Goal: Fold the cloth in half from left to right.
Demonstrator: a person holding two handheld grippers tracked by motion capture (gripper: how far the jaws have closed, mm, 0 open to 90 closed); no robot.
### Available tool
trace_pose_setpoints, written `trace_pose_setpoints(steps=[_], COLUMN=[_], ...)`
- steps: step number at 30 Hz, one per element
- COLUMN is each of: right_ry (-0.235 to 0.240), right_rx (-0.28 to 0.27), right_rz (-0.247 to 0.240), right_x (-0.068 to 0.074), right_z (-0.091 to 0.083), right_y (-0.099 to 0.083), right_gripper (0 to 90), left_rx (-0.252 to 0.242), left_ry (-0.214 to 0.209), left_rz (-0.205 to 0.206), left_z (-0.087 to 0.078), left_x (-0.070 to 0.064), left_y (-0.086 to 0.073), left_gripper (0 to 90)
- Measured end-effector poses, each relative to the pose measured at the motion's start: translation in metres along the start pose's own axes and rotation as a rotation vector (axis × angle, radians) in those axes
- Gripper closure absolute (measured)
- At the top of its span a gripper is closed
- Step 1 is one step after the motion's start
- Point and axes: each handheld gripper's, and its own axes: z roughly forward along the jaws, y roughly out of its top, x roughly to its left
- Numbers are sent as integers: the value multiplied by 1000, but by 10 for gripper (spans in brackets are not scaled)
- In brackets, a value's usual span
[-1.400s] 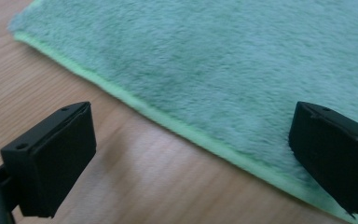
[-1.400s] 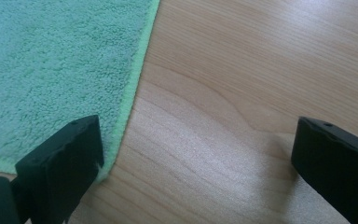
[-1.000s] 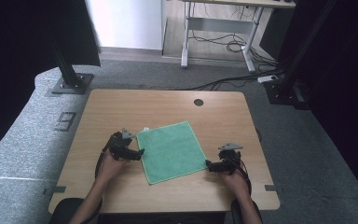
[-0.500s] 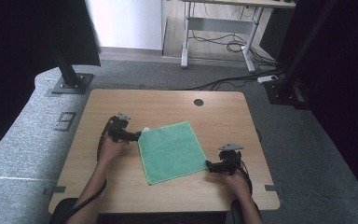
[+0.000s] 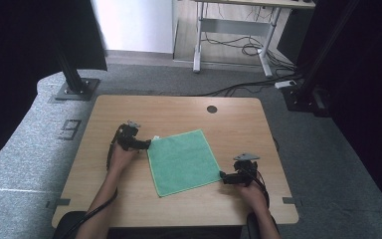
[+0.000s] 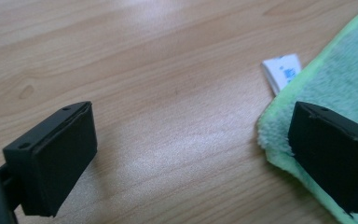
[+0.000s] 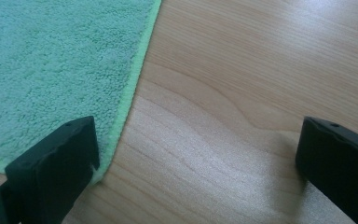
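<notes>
Green microfibre cloth (image 5: 183, 161) lies flat at centre of the wooden table (image 5: 229, 119), rotated a bit. Left gripper (image 5: 144, 144) sits at its upper-left corner, jaws wide, one jaw over the hem beside the white care tag (image 6: 282, 72). Right gripper (image 5: 223, 176) is at the lower-right corner, jaws wide, one over the cloth edge. Step: lining up corner grabs, probably for a fold. Next: drop both lower, straddle the hem, close.
</notes>
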Motion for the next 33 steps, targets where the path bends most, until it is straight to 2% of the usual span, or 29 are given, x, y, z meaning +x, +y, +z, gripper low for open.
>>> trace_pose_setpoints(steps=[2, 5, 11, 15, 24, 33], right_ry=[1, 7, 12, 18, 93, 165], right_rx=[1, 0, 14, 12, -17, -10], right_rz=[-3, -6, -10, -32, -24, -68], right_x=[0, -1, -1, 1, 11, 31], right_z=[0, 0, 0, -2, -10, -11], right_y=[0, 0, 2, 4, 13, 22], right_gripper=[0, 0, 2, 14, 23, 28], left_rx=[4, 0, 0, -1, -4, -14], left_ry=[-9, -14, -7, -3, -1, 2], left_rz=[-12, -9, -15, -18, -23, -23], left_z=[1, 1, 1, 0, 0, -6], left_x=[1, 2, 2, 1, 1, 0], left_y=[0, -1, -1, -1, -2, -7], left_gripper=[8, 2, 2, 4, 12, 51])
